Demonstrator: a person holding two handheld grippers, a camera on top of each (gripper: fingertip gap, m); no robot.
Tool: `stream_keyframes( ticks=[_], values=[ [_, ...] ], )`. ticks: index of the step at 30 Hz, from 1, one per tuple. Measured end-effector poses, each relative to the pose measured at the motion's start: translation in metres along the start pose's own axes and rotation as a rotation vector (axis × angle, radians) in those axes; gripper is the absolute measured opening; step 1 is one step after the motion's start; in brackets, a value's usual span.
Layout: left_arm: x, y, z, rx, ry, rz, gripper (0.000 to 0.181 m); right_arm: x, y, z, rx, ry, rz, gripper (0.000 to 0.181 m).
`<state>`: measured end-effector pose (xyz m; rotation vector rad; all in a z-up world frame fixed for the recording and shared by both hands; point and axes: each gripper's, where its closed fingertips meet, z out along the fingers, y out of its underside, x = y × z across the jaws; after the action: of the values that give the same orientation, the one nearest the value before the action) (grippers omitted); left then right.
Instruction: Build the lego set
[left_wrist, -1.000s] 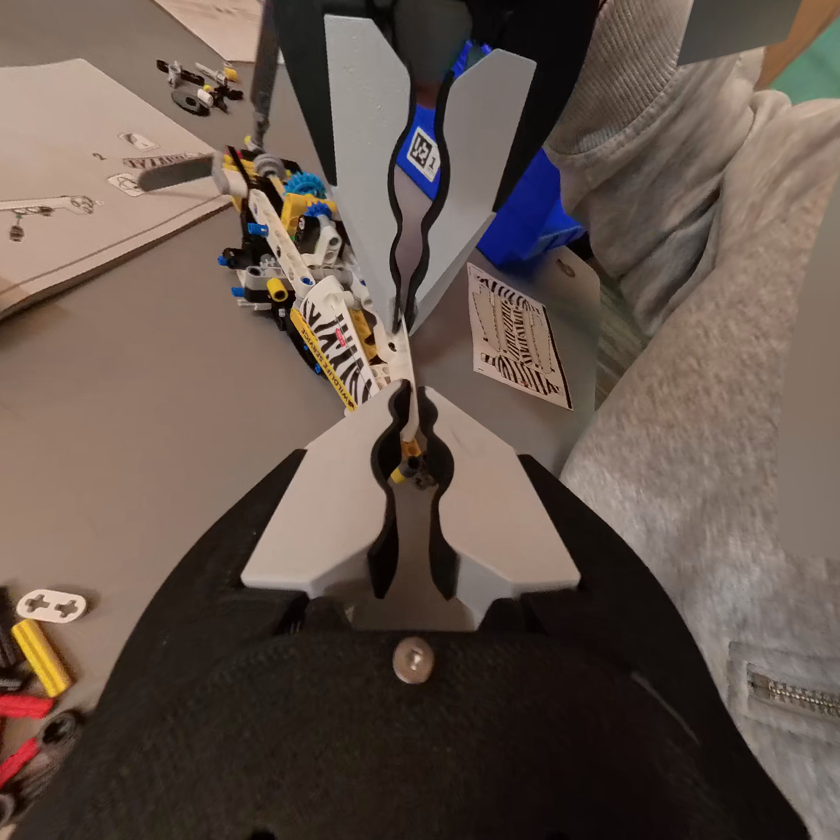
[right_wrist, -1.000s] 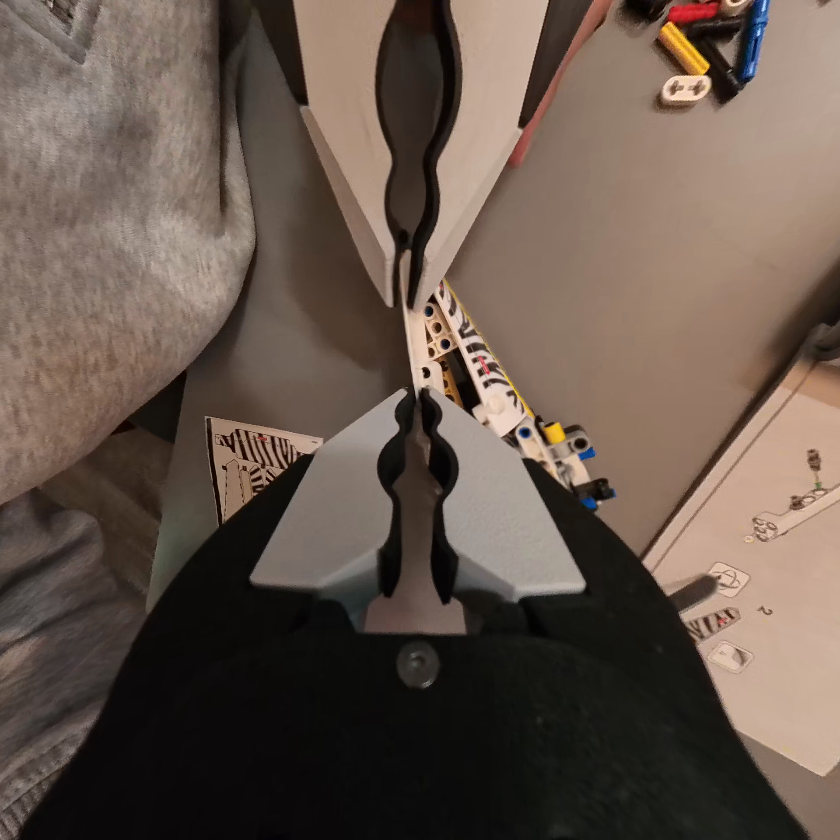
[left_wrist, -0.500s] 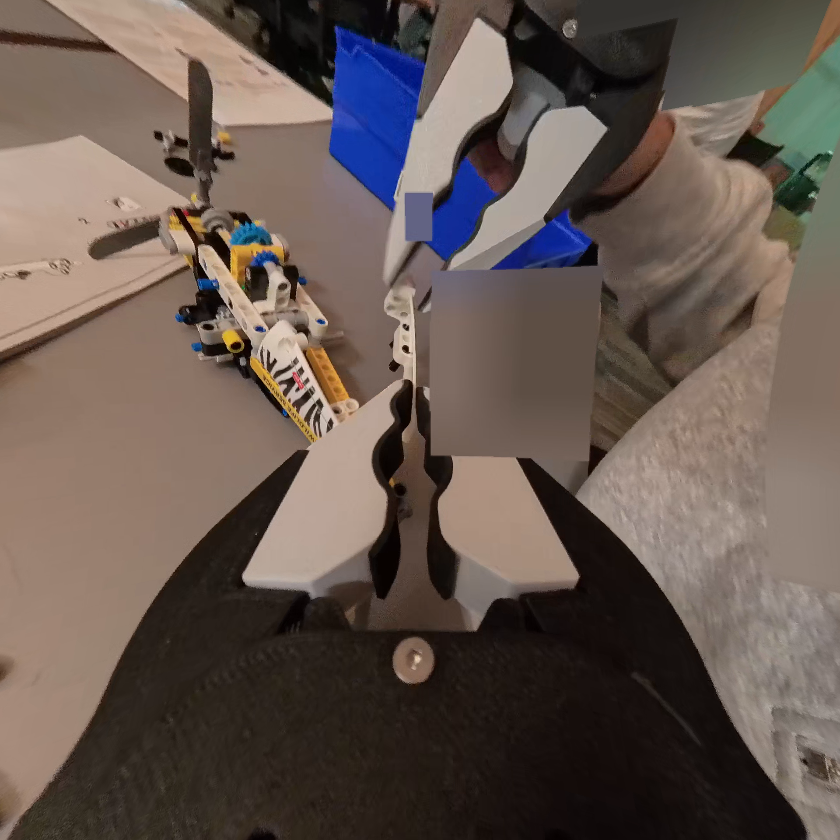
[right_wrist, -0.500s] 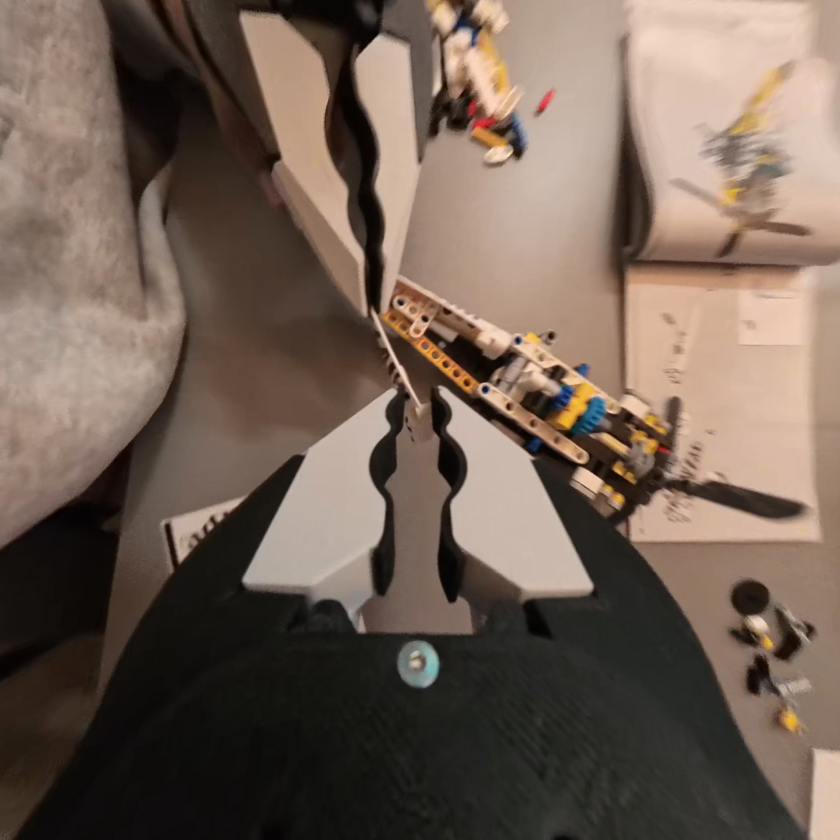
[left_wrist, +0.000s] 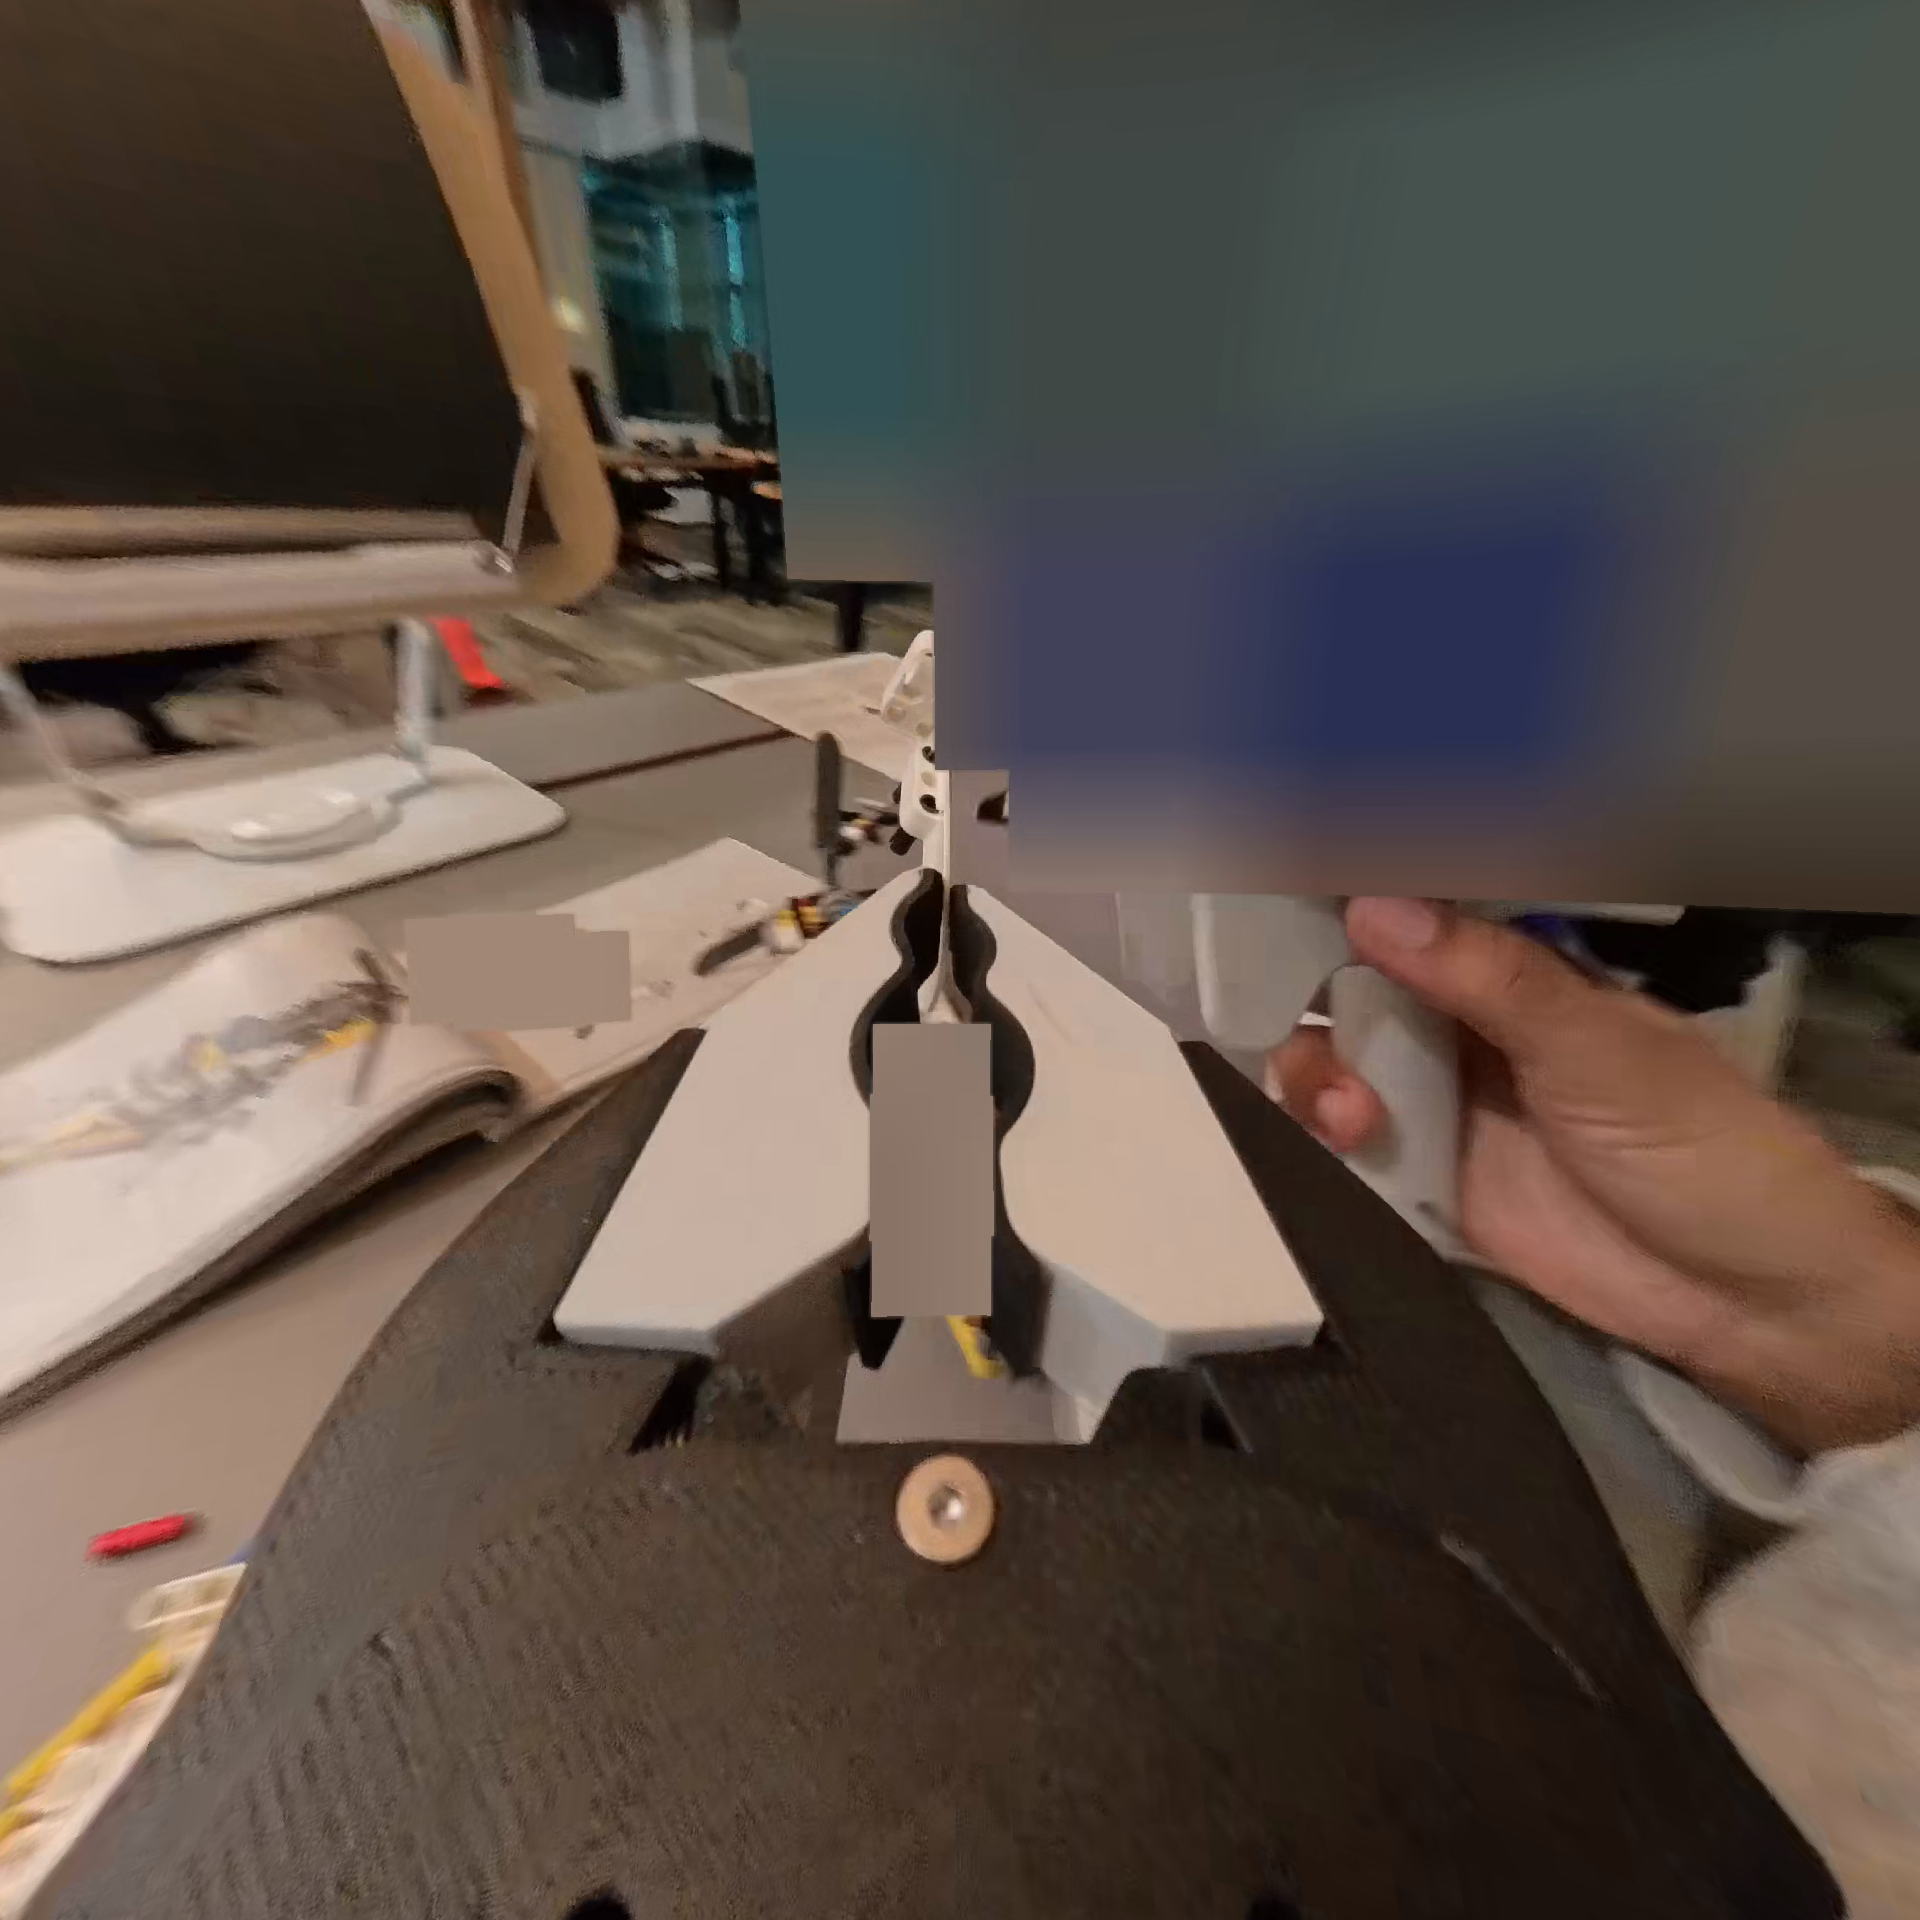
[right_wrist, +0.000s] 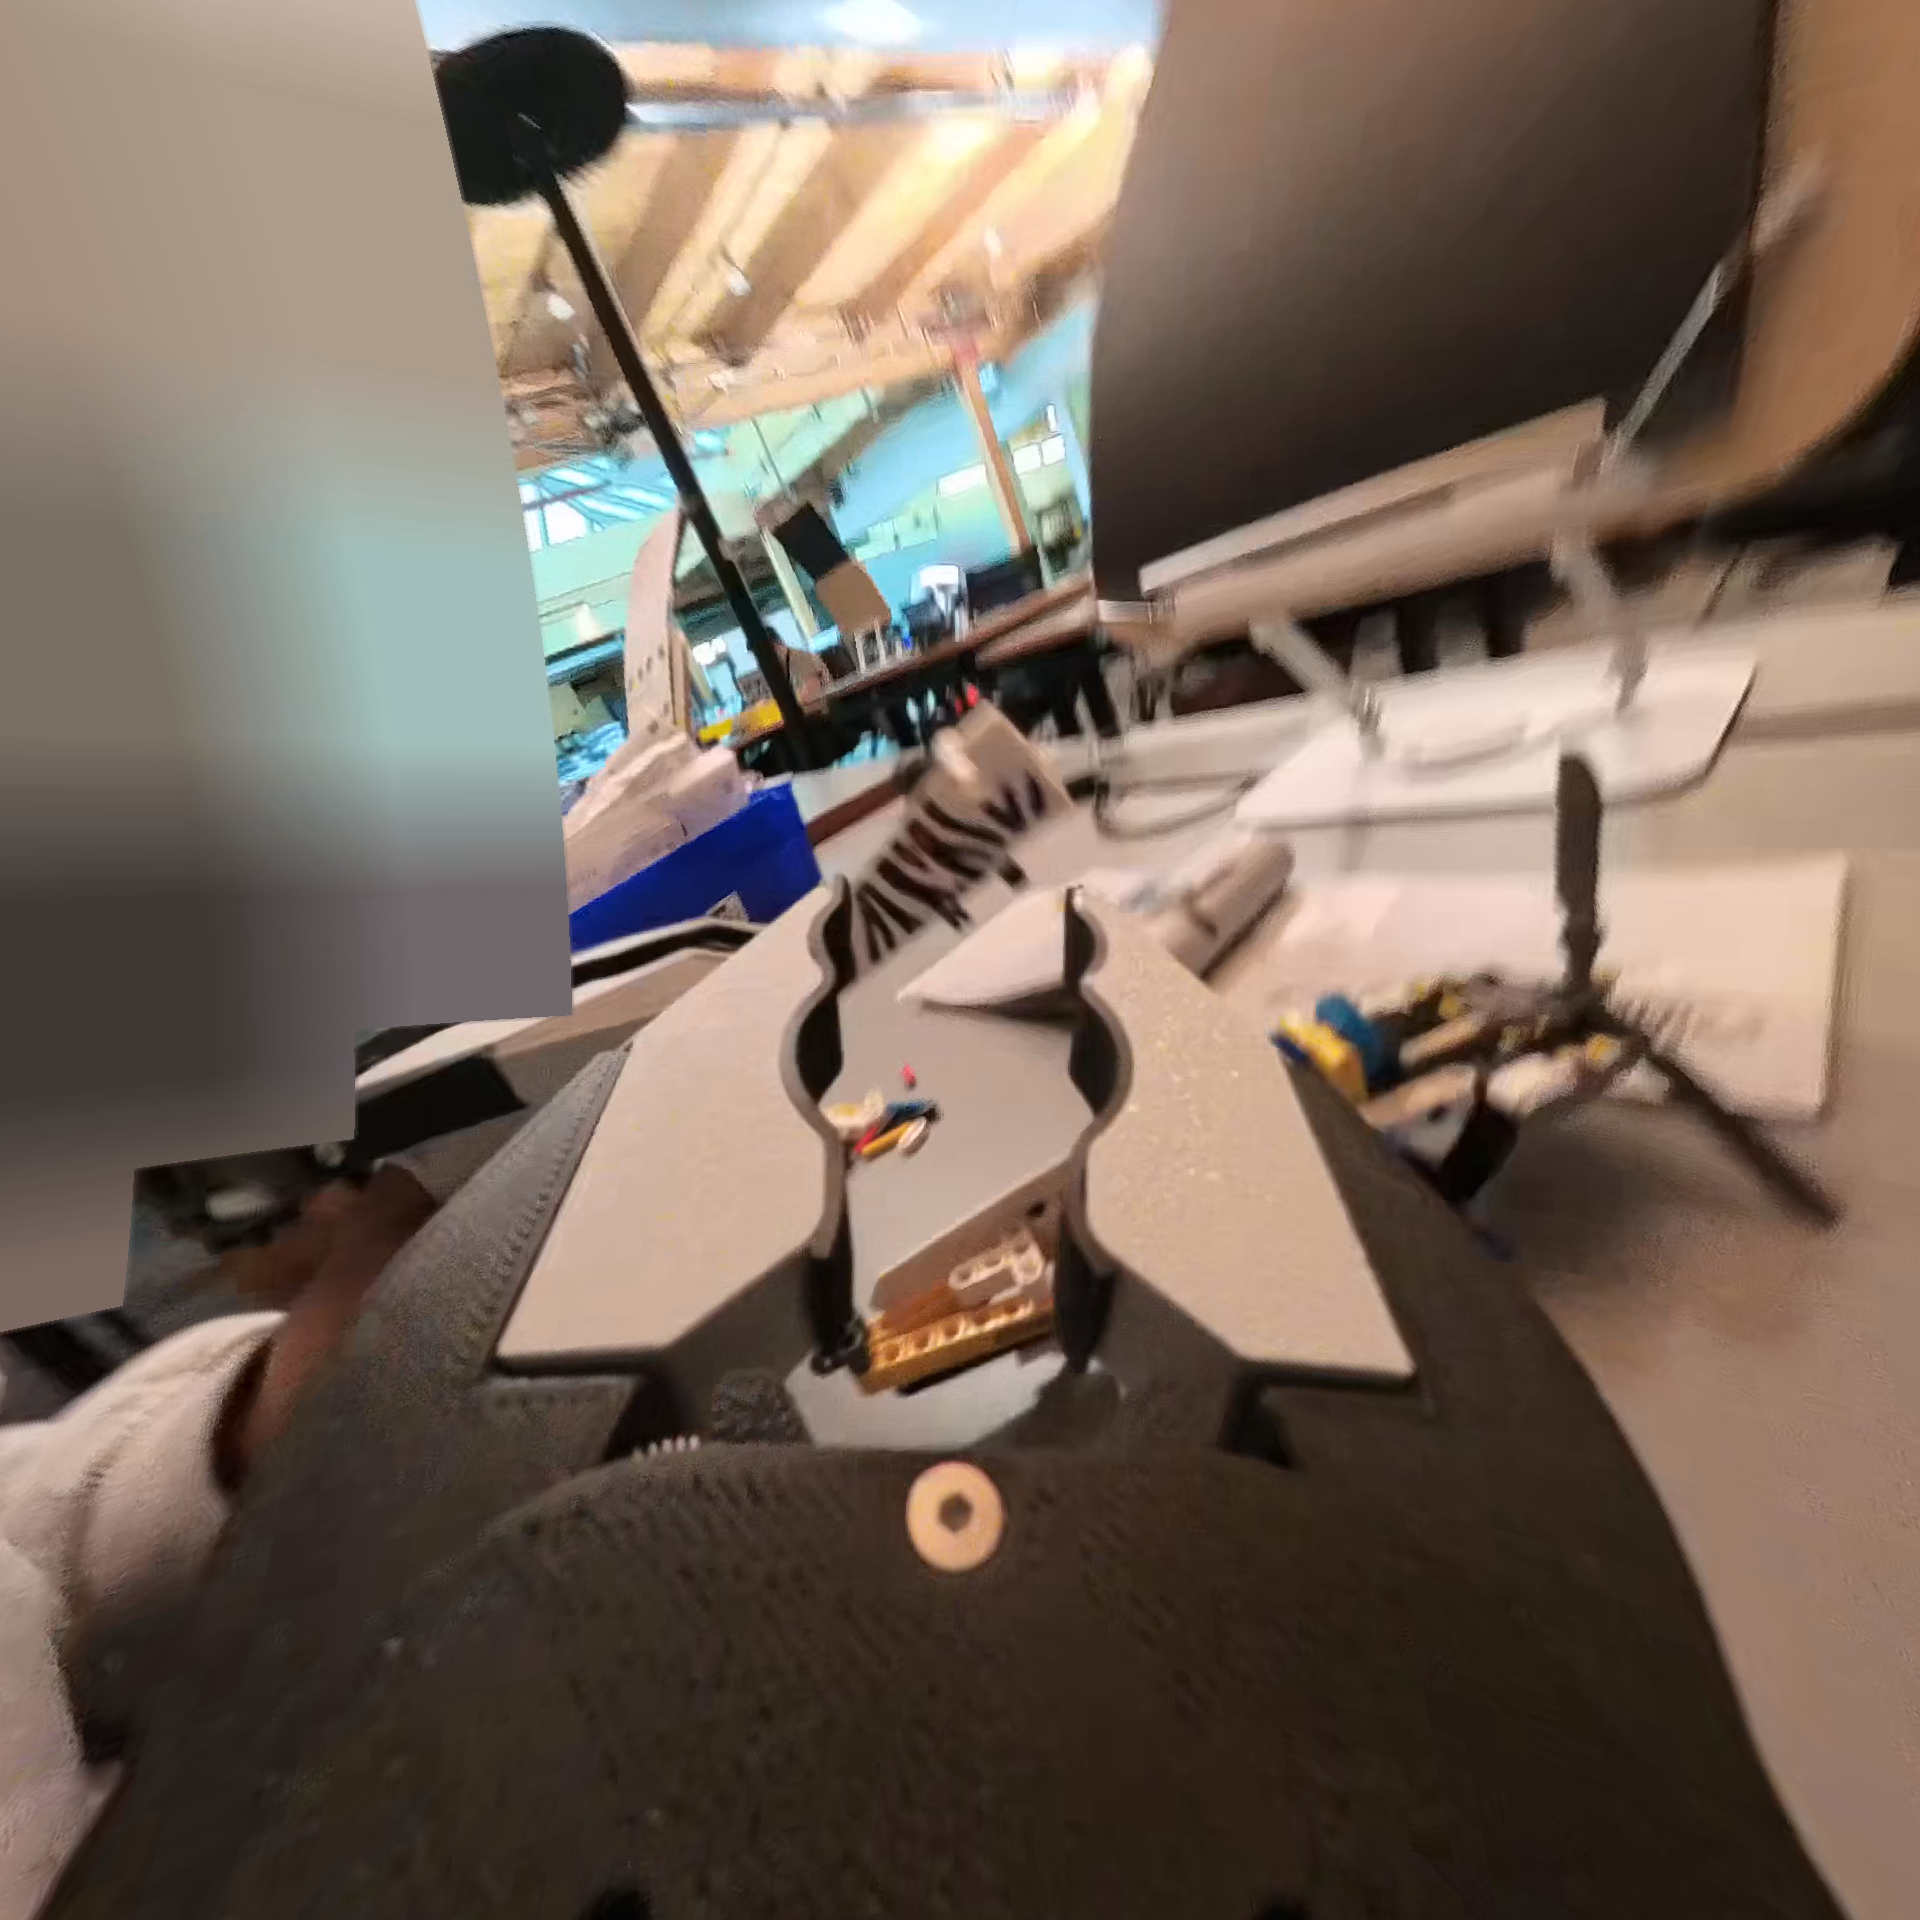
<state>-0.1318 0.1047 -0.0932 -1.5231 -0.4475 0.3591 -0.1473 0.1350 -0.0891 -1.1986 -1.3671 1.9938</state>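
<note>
My left gripper (left_wrist: 940, 896) is shut on a thin white beam (left_wrist: 921, 774) that stands up out of its tips; a mosaic patch hides the beam's right side. My right gripper (right_wrist: 956, 912) is open, with a wide gap between the fingers. A zebra-striped panel (right_wrist: 961, 847) shows just beyond its tips, blurred, and I cannot tell what holds it. A yellow beam (right_wrist: 951, 1335) and a white beam (right_wrist: 1000, 1270) show low between its fingers. The helicopter model (right_wrist: 1439, 1039) with black rotor blades sits on the table to its right.
An open instruction booklet (left_wrist: 218, 1070) lies at the left, a monitor stand (left_wrist: 260, 821) behind it. A hand (left_wrist: 1579, 1153) grips a handle at the right. Loose pieces (right_wrist: 883, 1117), a blue bin (right_wrist: 707, 862) and a monitor (right_wrist: 1403, 260) stand farther off. A red piece (left_wrist: 140, 1536) lies near. The gap from one gripper's tips to the other's is roughly 4 centimeters.
Both views have swung up from looking down at the table to looking across it. My right gripper has opened and let go of the white beam. My left gripper still holds it.
</note>
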Motion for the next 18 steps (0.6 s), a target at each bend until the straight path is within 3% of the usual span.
stream_keyframes(
  ticks=[1,6,9,12,14,18],
  values=[
    [-0.002,0.001,-0.001,-0.004,-0.047,0.084,0.000,0.003,0.007,0.003,-0.034,-0.003,0.077,0.040],
    [0.008,0.014,0.001,-0.076,-0.131,0.376,0.000,-0.013,0.010,0.004,-0.032,-0.162,0.352,0.040],
    [0.019,0.015,0.002,-0.076,-0.166,0.563,0.000,-0.008,0.007,-0.003,0.001,-0.192,0.413,0.017],
    [0.031,0.018,0.002,-0.078,-0.185,0.729,0.000,-0.007,0.006,-0.013,0.013,-0.258,0.506,0.009],
    [0.047,0.024,0.002,-0.073,-0.110,0.716,0.000,-0.003,0.003,-0.020,0.043,-0.273,0.533,0.000],
    [0.059,0.028,-0.001,-0.093,-0.004,0.450,0.011,0.008,-0.004,-0.032,0.032,-0.234,0.469,0.000]
  ],
)
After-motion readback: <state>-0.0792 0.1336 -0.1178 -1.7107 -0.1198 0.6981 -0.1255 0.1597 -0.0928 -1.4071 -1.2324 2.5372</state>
